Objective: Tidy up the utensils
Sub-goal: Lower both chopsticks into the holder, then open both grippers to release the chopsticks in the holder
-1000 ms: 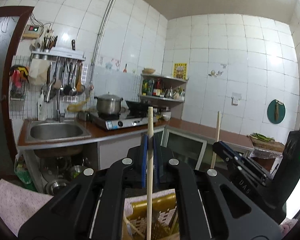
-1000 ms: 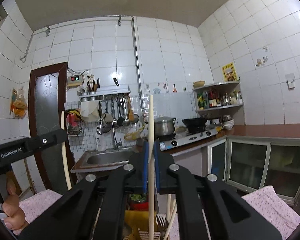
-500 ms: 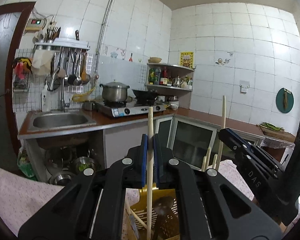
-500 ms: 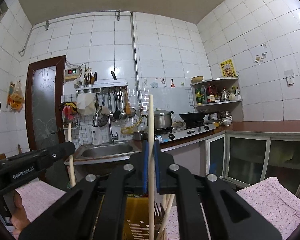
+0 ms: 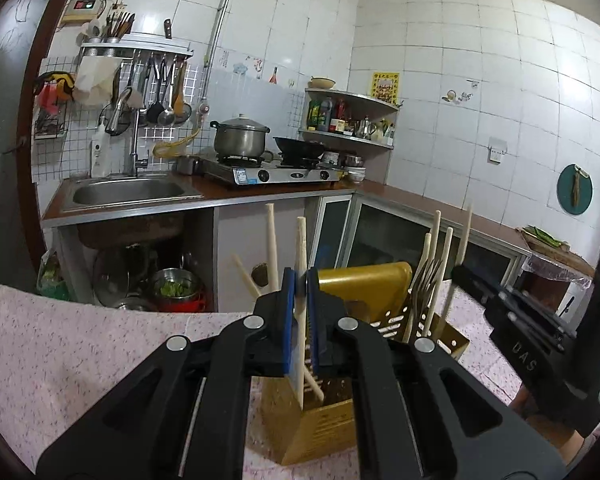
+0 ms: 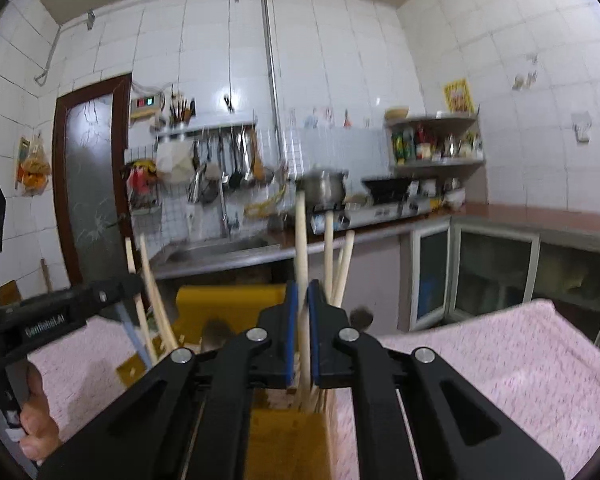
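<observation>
A white-tiled kitchen fills the background: a steel sink [image 5: 128, 192] on the left, a gas stove [image 5: 276, 172] carrying a lidded pot [image 5: 240, 138] and a dark wok [image 5: 300, 146], and a corner shelf [image 5: 350, 136] of bottles farther right. Nearer, a table [image 5: 60, 352] under a pink speckled cloth carries a yellow utensil holder [image 5: 324, 420].

The left gripper [image 5: 300, 308] is low over the near compartment of the holder. Its blue-padded fingers [image 5: 287, 320] stand narrow, pinched on a pale wooden chopstick [image 5: 301, 248] that stands nearly upright, its lower end down inside the holder. Other chopsticks [image 5: 271, 240] lean in the same part of the holder, and a fork [image 5: 428, 276] and more chopsticks stand in the right compartment.

To the right in the left wrist view, the right gripper [image 5: 460, 272] reaches toward that right compartment. In its own, motion-blurred view, the right gripper [image 6: 302, 320] has its fingers [image 6: 289, 332] narrow around a second chopstick [image 6: 301, 248], upright, with its lower end among the sticks in the holder [image 6: 288, 440]; whether the pads press it or stand just off it I cannot tell. At the left of that view the left gripper [image 6: 132, 282] appears beside two leaning chopsticks.
</observation>
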A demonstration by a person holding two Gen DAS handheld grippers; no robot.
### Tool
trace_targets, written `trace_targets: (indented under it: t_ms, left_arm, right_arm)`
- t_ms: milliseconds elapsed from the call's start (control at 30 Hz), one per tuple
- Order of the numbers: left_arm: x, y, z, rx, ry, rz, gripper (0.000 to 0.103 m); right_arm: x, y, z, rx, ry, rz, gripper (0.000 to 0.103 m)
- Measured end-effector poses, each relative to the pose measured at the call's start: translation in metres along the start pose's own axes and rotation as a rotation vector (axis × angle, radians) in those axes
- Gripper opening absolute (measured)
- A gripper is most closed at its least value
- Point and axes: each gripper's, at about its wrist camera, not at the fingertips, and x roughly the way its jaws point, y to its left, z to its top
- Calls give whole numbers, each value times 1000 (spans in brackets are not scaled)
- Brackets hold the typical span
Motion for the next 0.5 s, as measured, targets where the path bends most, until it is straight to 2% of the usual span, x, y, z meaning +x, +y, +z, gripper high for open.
trace_targets:
  t_ms: [33, 67, 100, 167, 233, 333, 500]
  left_arm:
    - [-2, 2, -1, -10, 19, 4, 20]
    - [-4, 2, -1, -17, 27, 10, 40]
    - [-9, 4, 0, -24, 24, 22, 51]
    - [-20, 5, 2, -17, 20, 24, 52]
    - [-31, 7, 4, -12, 26, 21, 53]
    - [-58, 12, 6, -5, 7, 57, 73]
    - [-112, 15, -1, 16, -26, 94, 93]
  right_arm:
    - [-1, 0, -1, -2, 18, -3, 7]
    - [-1, 0, -3, -4, 31, -6, 11]
    - [-3, -1, -3, 1, 54, -7, 32]
    - [-11, -2, -4, 22, 62, -5, 63]
    - [-20, -1, -4, 3, 67, -17, 63]
    - [-35, -1, -5, -3, 88, -34, 64]
    - [-81, -1, -6, -4, 76, -82, 84]
